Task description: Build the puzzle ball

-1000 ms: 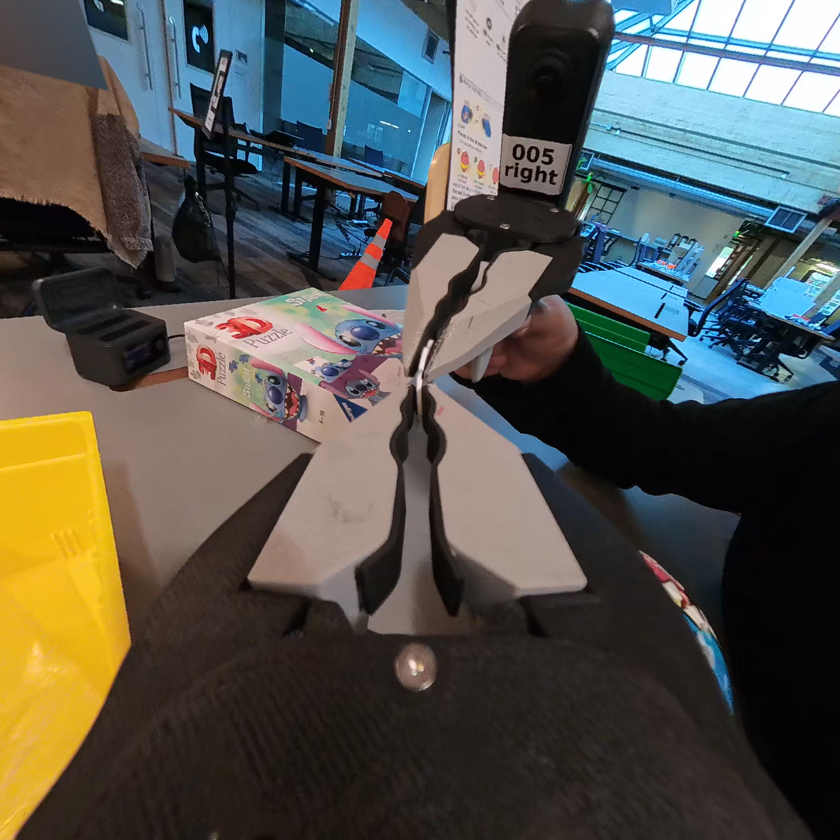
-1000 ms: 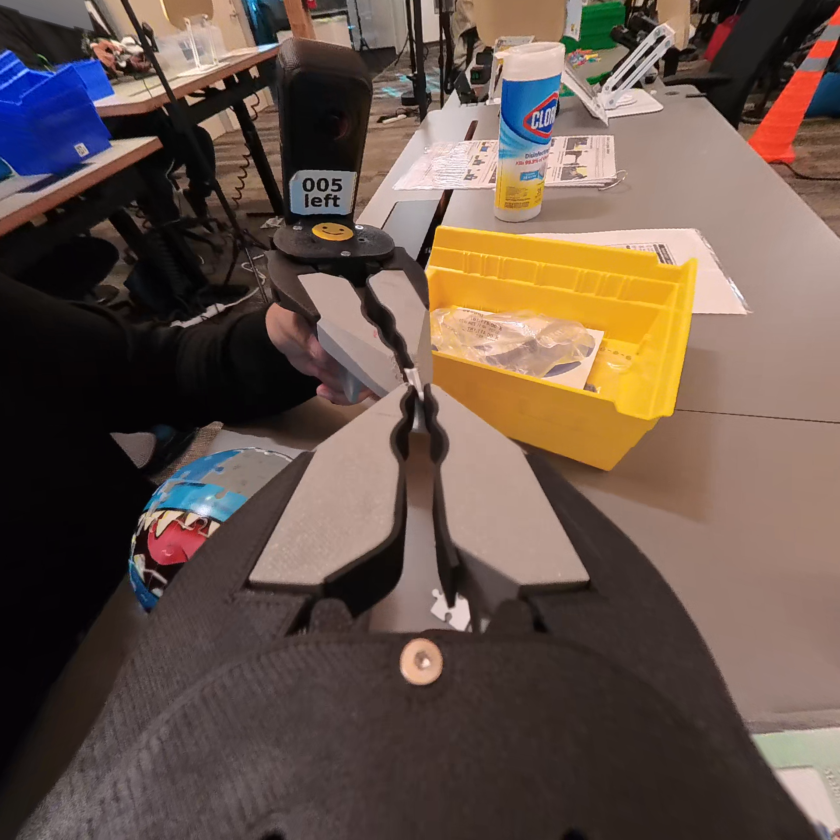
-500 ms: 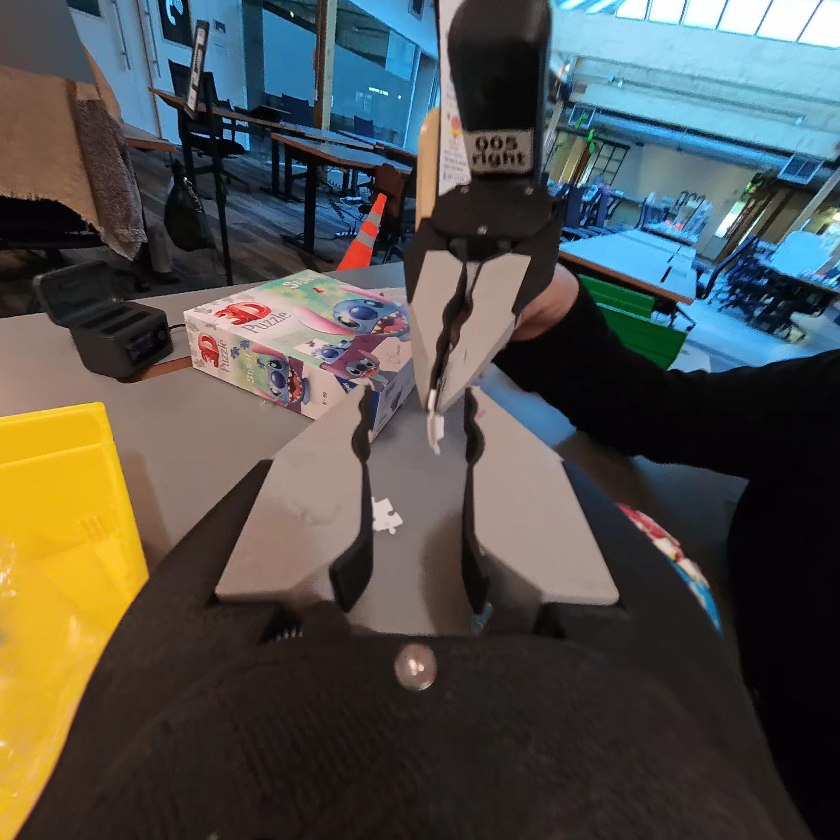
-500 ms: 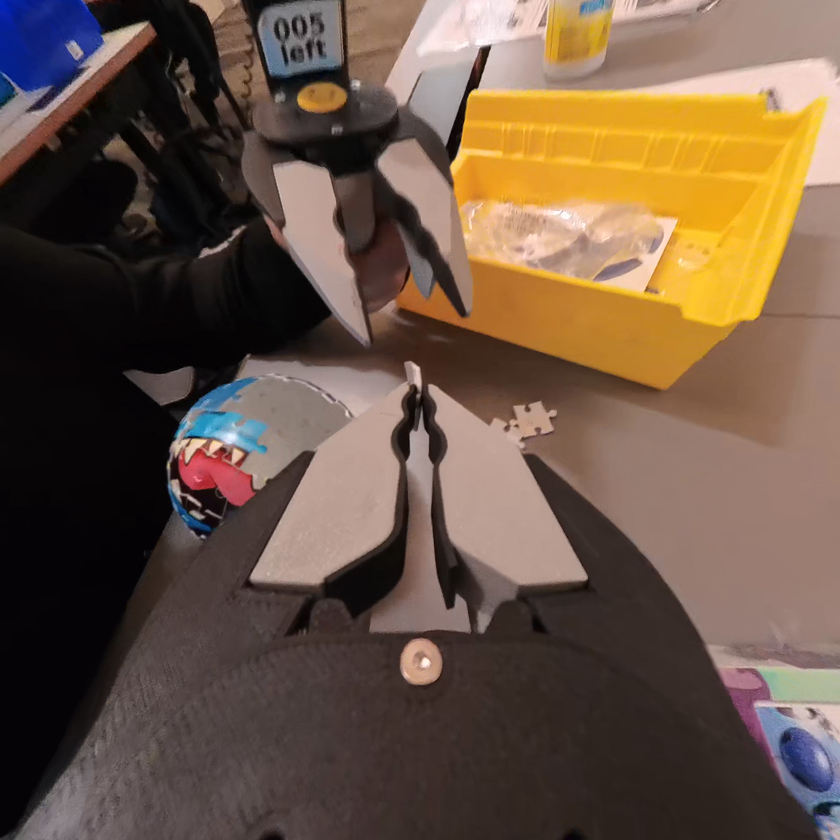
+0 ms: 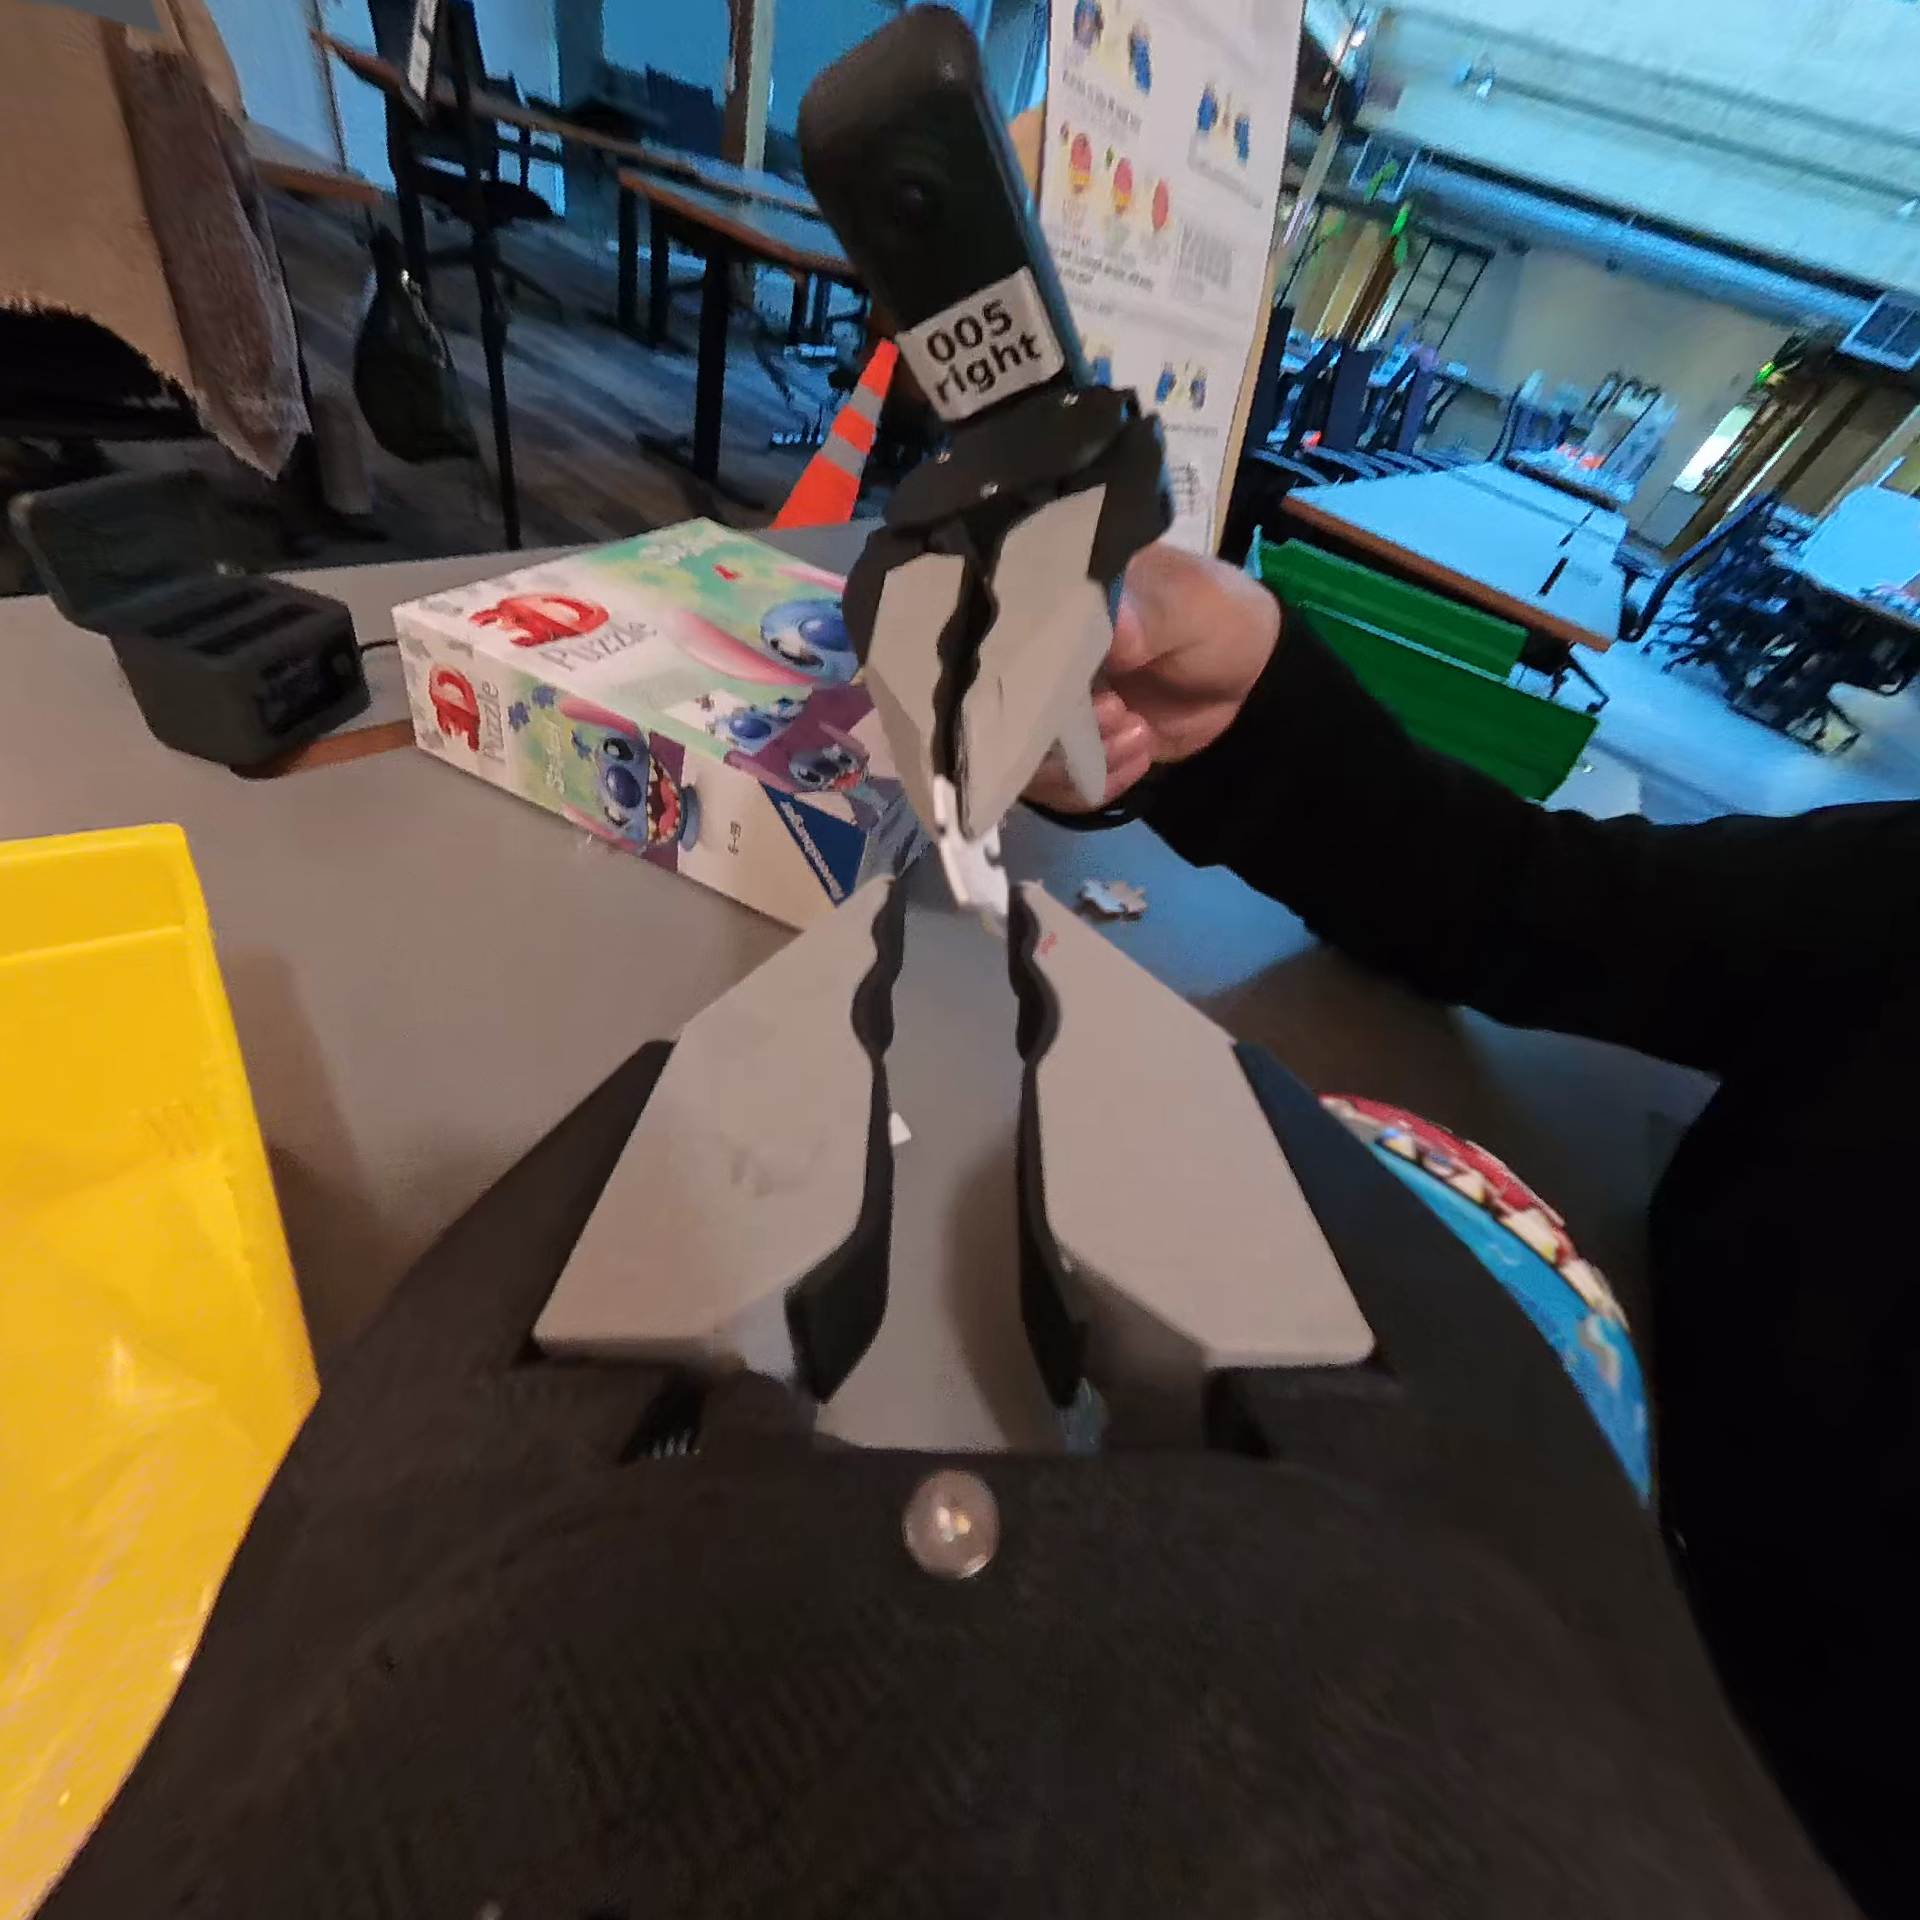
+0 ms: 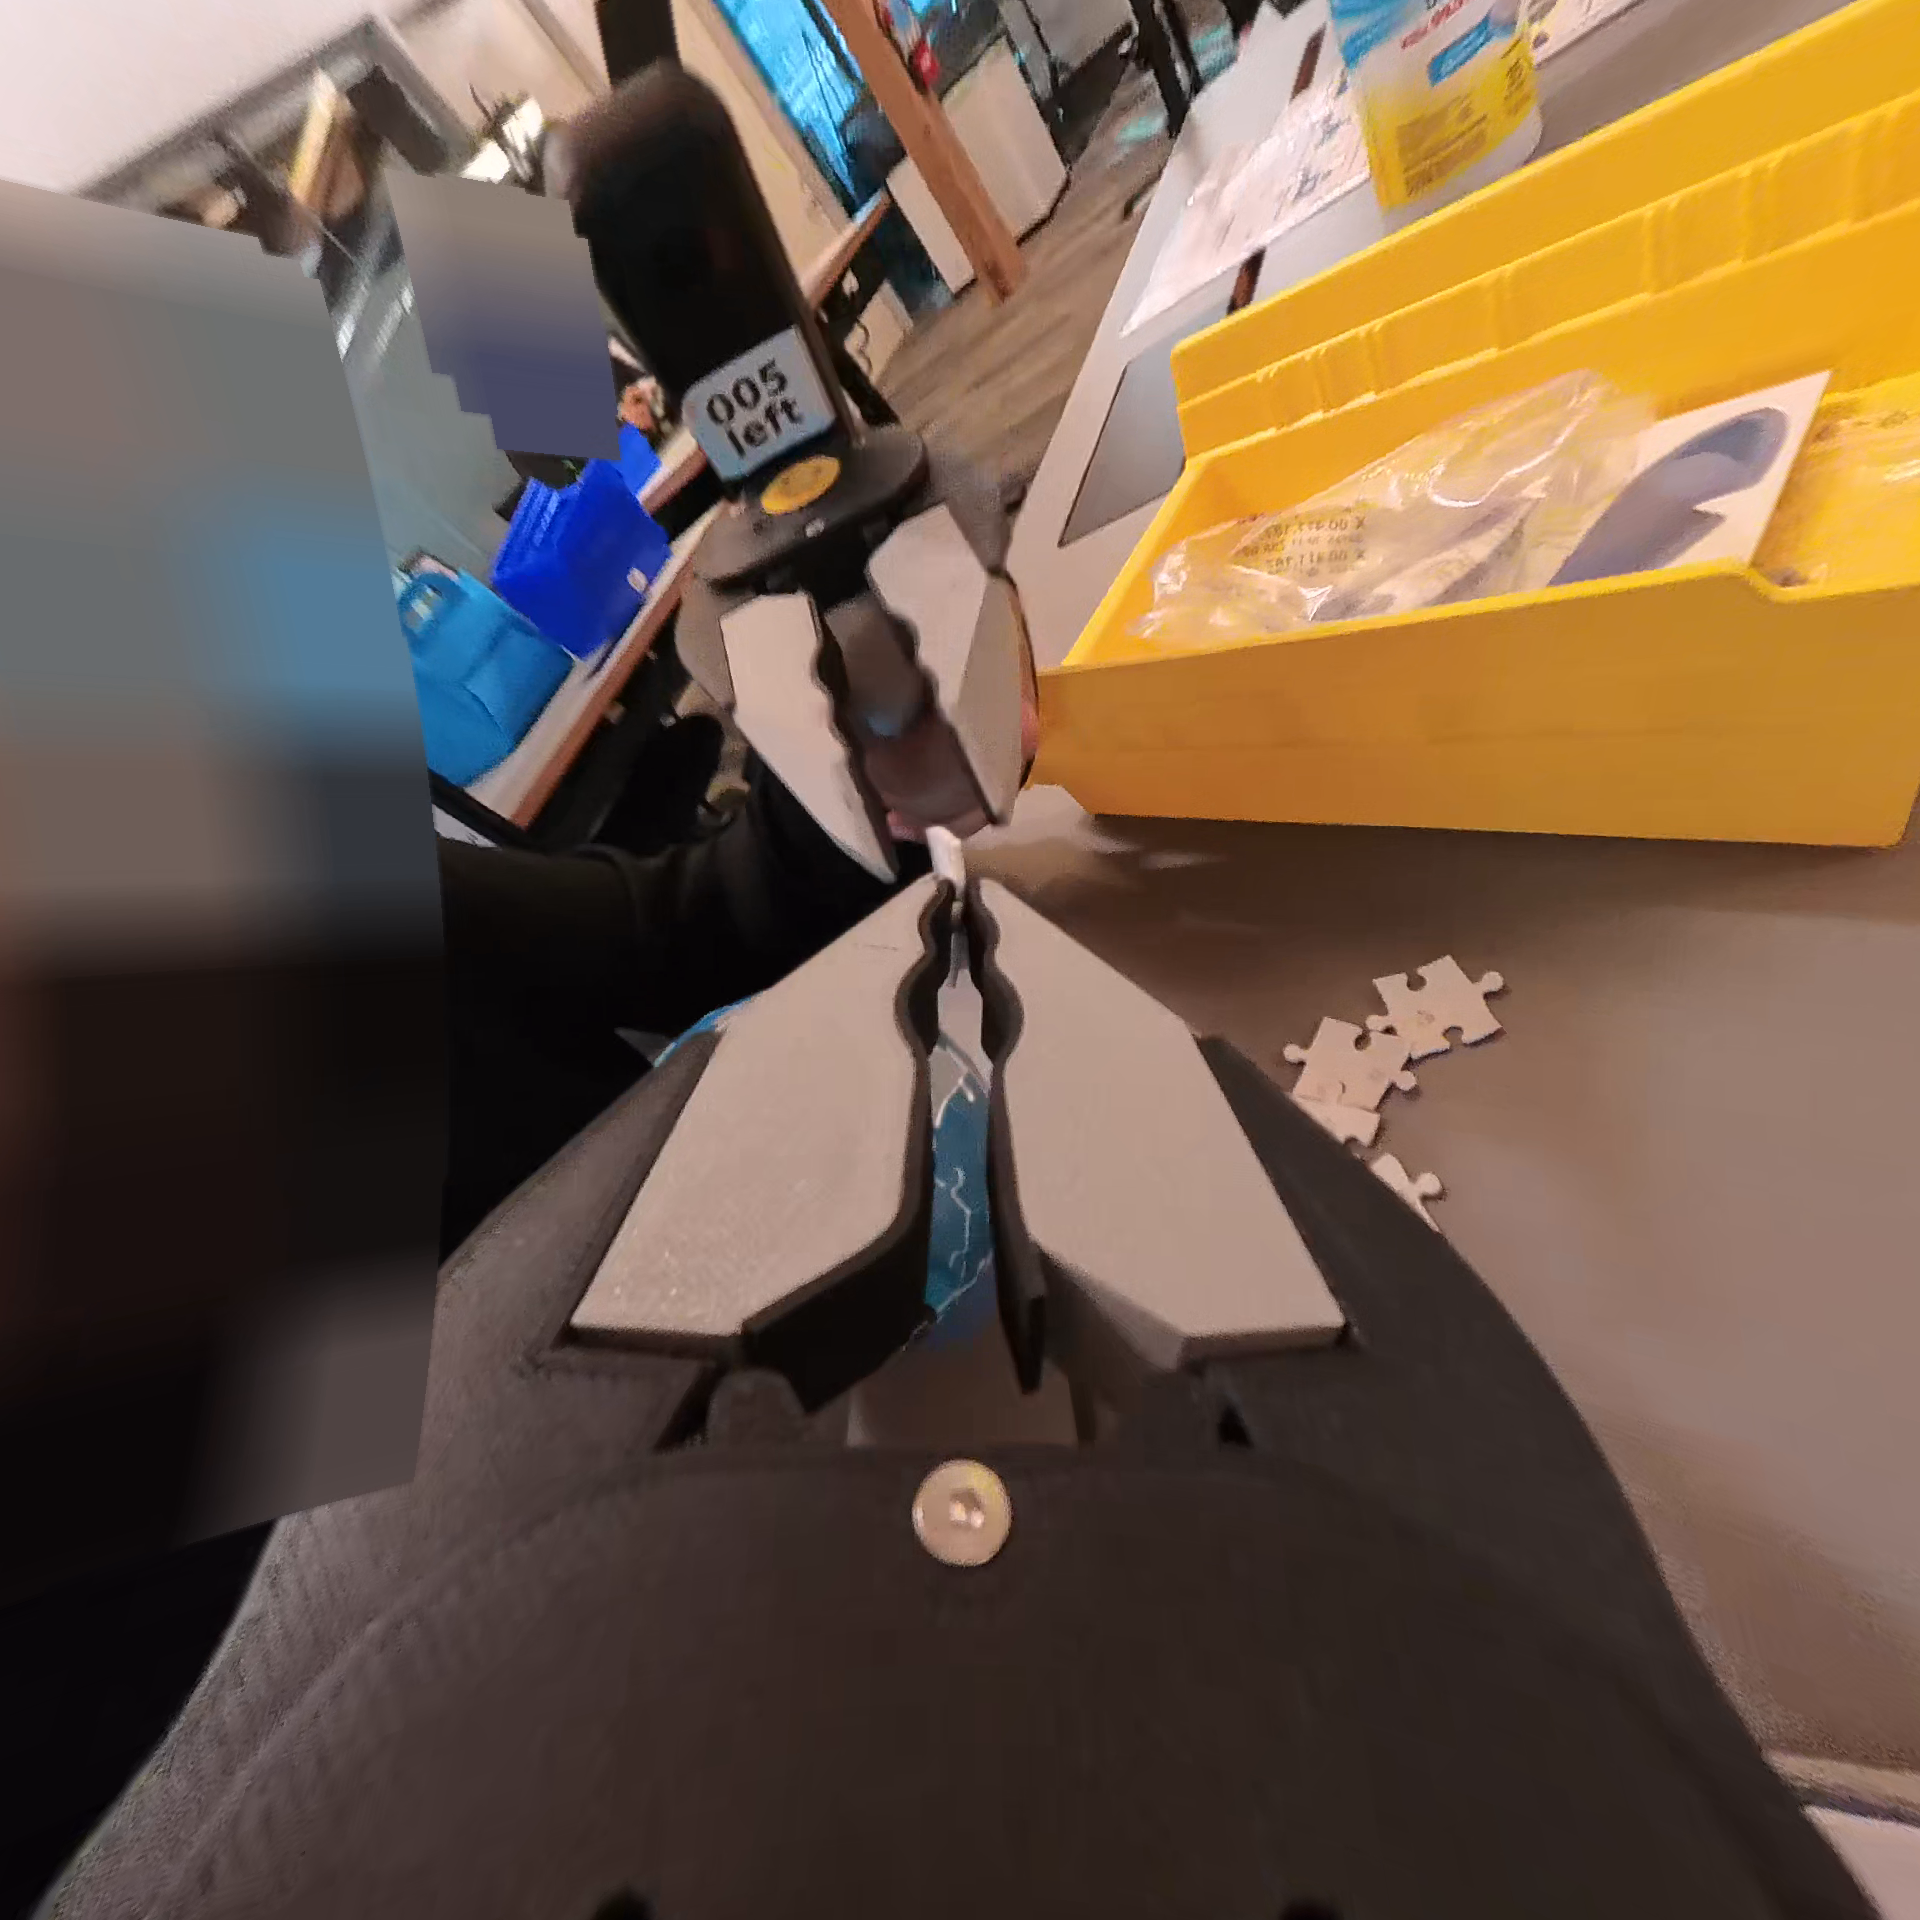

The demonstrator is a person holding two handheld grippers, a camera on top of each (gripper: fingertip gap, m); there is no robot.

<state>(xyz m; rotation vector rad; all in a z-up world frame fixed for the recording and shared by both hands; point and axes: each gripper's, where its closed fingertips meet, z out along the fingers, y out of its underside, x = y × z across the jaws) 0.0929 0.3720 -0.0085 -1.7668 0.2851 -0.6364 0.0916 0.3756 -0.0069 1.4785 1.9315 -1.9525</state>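
Note:
My right gripper (image 6: 956, 896) is shut on a small white puzzle piece (image 6: 948, 857), which sticks out past its tips. In the left wrist view the right gripper (image 5: 961, 821) points down with the piece (image 5: 971, 868) hanging from it. My left gripper (image 5: 956, 899) is open and empty, its tips just below the piece and either side of it. In the right wrist view the left gripper (image 6: 935, 836) faces mine, tip to tip. The partly built blue and red puzzle ball (image 5: 1507, 1236) lies on the table at the right. It also shows between my right fingers (image 6: 951, 1174).
A yellow bin (image 6: 1455, 748) holding a plastic bag (image 6: 1403, 520) stands on the grey table. Loose white pieces (image 6: 1392, 1039) lie beside it. The puzzle box (image 5: 644, 696), a black case (image 5: 208, 644) and one more loose piece (image 5: 1112, 896) lie farther back. A wipes canister (image 6: 1444, 94) stands behind the bin. Only a small space, under 4 cm, lies between the two pairs of fingers. The black case (image 5: 208, 644) is about 35 cm from both grippers' fingertips.
A second ago both grippers pinched the piece. The left gripper opened and let go. The right gripper kept the piece and swung over the ball.

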